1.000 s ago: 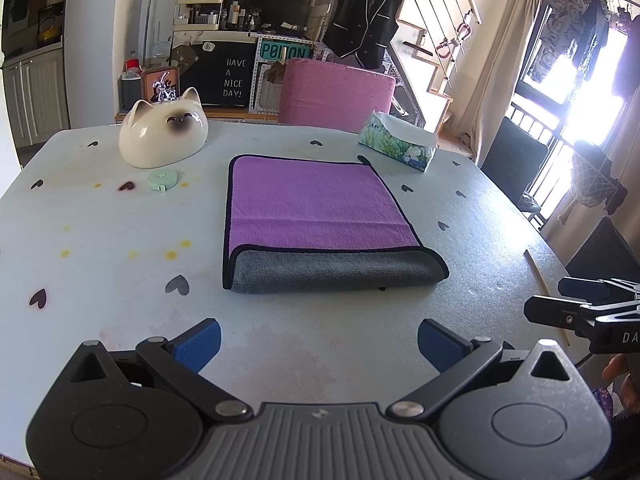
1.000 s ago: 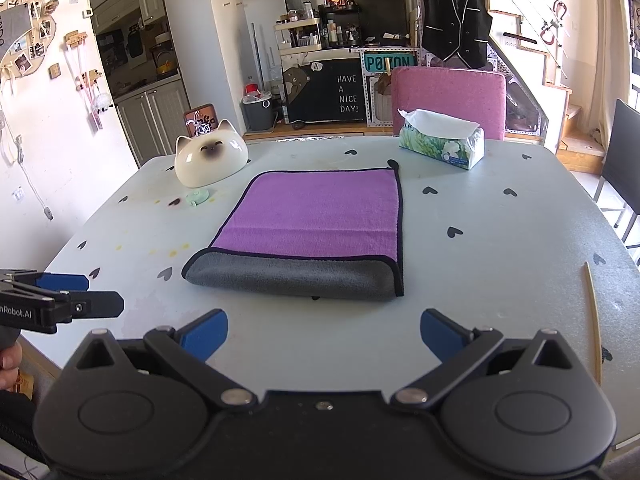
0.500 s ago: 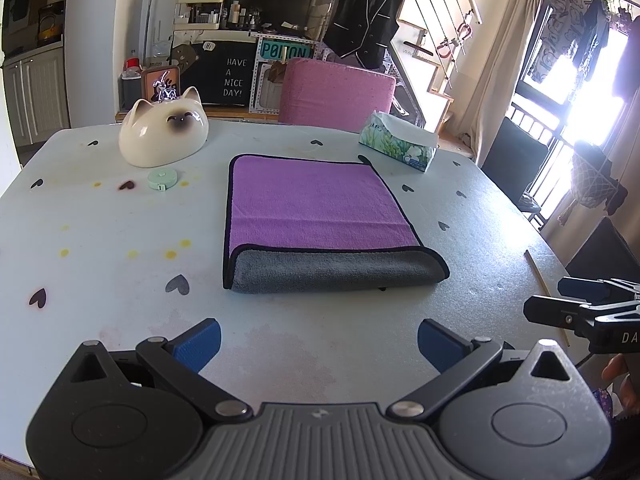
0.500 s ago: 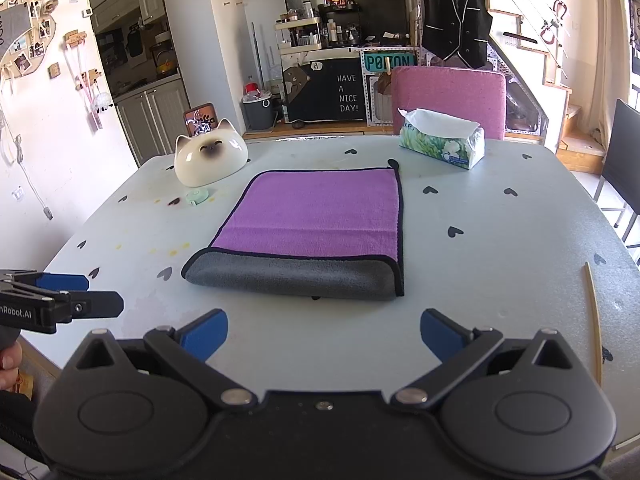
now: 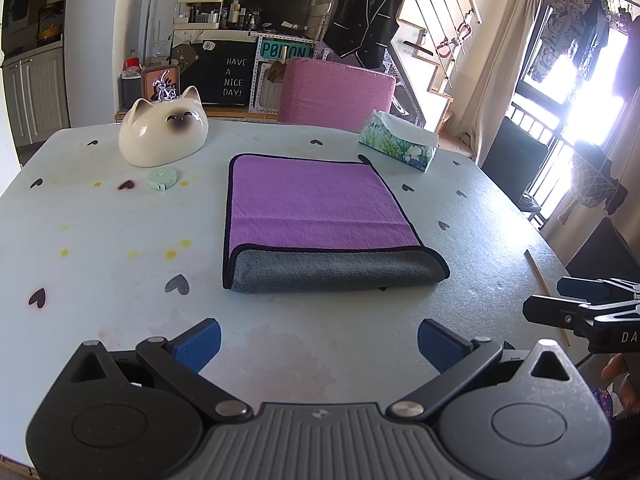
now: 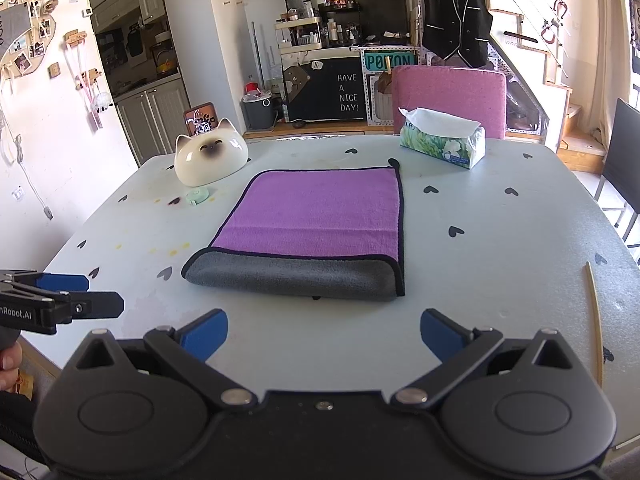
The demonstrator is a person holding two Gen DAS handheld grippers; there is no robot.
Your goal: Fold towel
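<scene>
Left gripper (image 5: 318,342): blue pads spread wide apart, nothing between them, low over the near part of the table (image 5: 100,216). Its outer body is cut off by the bottom frame edge. Right gripper (image 6: 323,332): same condition, pads wide apart and empty. Each gripper shows at the side edge of the other's view, only partly in frame; of the hands only a fingertip or two is visible, too little to describe.

Ahead of both claws, well apart from the pads, lies the towel (image 5: 320,208), flat on the table and folded over once. Purple face up, gray underside showing as a rounded band along the near edge, black trim all round. The fold runs crosswise to the fingers. The long axis cannot be fixed with certainty under the fisheye; the piece reads close to square. A small black loop sticks out at the far right corner (image 6: 394,163). What lies under the gray roll is hidden.

To the right of the right claw, a thin wooden stick (image 6: 594,312) lies near the table edge, its lower end hard to trace.

Beyond the towel, left: a small mint-green round disc (image 5: 162,180), then a cat-face ceramic dome (image 5: 164,132). Far right: a tissue box (image 6: 442,140). Behind it, a pink chair back (image 6: 448,98).
</scene>
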